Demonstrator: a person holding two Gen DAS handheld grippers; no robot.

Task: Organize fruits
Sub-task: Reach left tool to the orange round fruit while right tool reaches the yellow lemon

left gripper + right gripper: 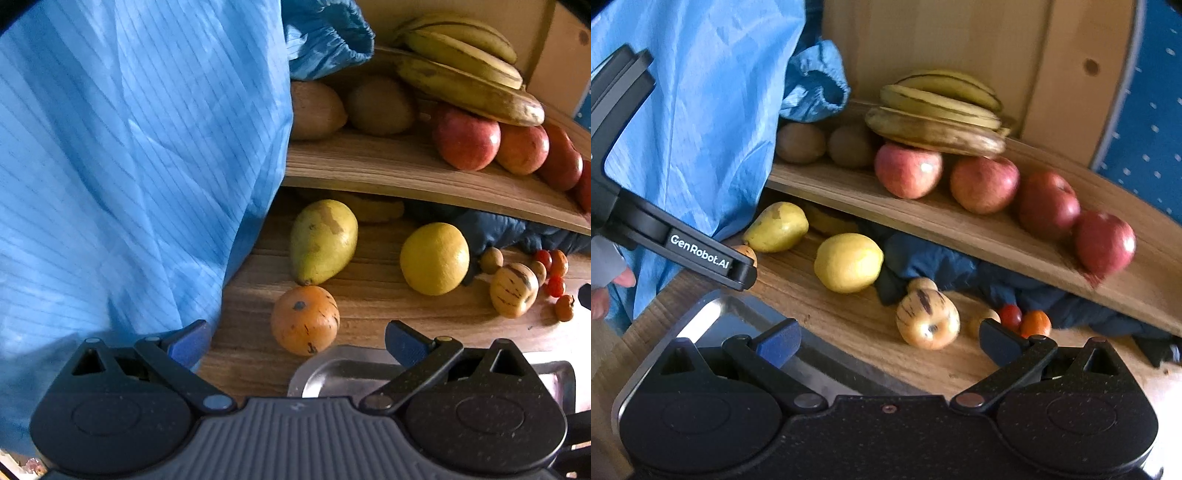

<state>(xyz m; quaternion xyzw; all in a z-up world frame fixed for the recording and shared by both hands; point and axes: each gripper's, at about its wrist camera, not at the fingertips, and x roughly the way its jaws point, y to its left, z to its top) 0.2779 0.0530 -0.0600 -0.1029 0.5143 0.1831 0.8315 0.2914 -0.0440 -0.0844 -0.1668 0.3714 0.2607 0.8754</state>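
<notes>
**Inspector:** Left to right, please. Start with the claws.

**Assistant:** The left gripper (295,341) has its jaws spread with nothing between them. It hangs over the wooden table (369,295), just short of the orange fruit (305,320). The right gripper (890,341) is likewise spread and empty, above the metal tray (713,314).

**Inspector:** The loose fruit on the table?

**Assistant:** The orange fruit is nearest the left claw. The pear (322,240) lies on its side behind it, almost touching. The lemon (434,258) sits well to the right. Further right are the striped melon-like fruit (514,290) and several cherry tomatoes (556,275).

**Inspector:** Handling judgement?

**Assistant:** The orange fruit looks firm, round and smooth-skinned. I judge it moderately heavy and liable to roll, so grip across its widest middle. The pear tapers, and I would take it at the broad belly, not the neck. The tomatoes look soft and easily crushed.

**Inspector:** The shelf?

**Assistant:** The shelf (406,166) carries two kiwis (380,105), a row of apples (466,138), and bananas (461,70) resting on top of them.
</notes>
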